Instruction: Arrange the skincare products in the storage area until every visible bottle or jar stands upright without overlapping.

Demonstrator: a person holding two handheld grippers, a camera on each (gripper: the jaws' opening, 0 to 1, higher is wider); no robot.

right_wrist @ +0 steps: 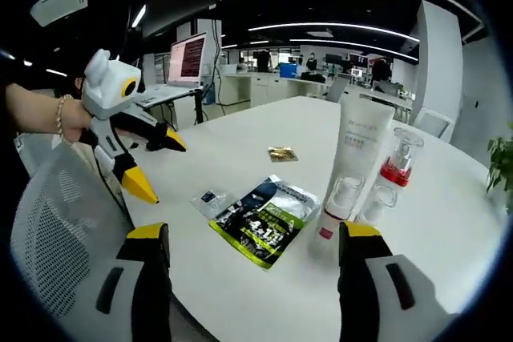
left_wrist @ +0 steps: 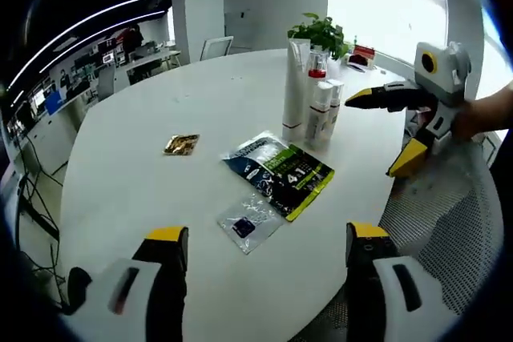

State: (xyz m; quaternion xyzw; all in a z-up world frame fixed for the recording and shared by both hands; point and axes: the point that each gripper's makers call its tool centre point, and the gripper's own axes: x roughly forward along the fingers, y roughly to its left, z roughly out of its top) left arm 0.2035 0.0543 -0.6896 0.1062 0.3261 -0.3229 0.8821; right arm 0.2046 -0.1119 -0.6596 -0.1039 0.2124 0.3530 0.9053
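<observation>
A group of skincare products stands upright on the white round table (left_wrist: 144, 174): a tall white tube (left_wrist: 296, 86), a clear bottle with a red band (left_wrist: 318, 94) and small white bottles (left_wrist: 329, 114). The right gripper view also has the tube (right_wrist: 361, 146), the red-banded bottle (right_wrist: 399, 158) and the small bottles (right_wrist: 346, 198). My right gripper (left_wrist: 370, 137) is open, just right of the group and apart from it. My left gripper (right_wrist: 168, 171) is open too, over the table's near edge. Nothing is between either pair of jaws.
A dark sachet with green print (left_wrist: 278, 172) lies flat in front of the bottles, with a small clear packet (left_wrist: 248, 224) and a gold packet (left_wrist: 182, 144) nearby. A mesh chair (left_wrist: 449, 214) sits by the table's edge, a plant (left_wrist: 325, 31) behind the products.
</observation>
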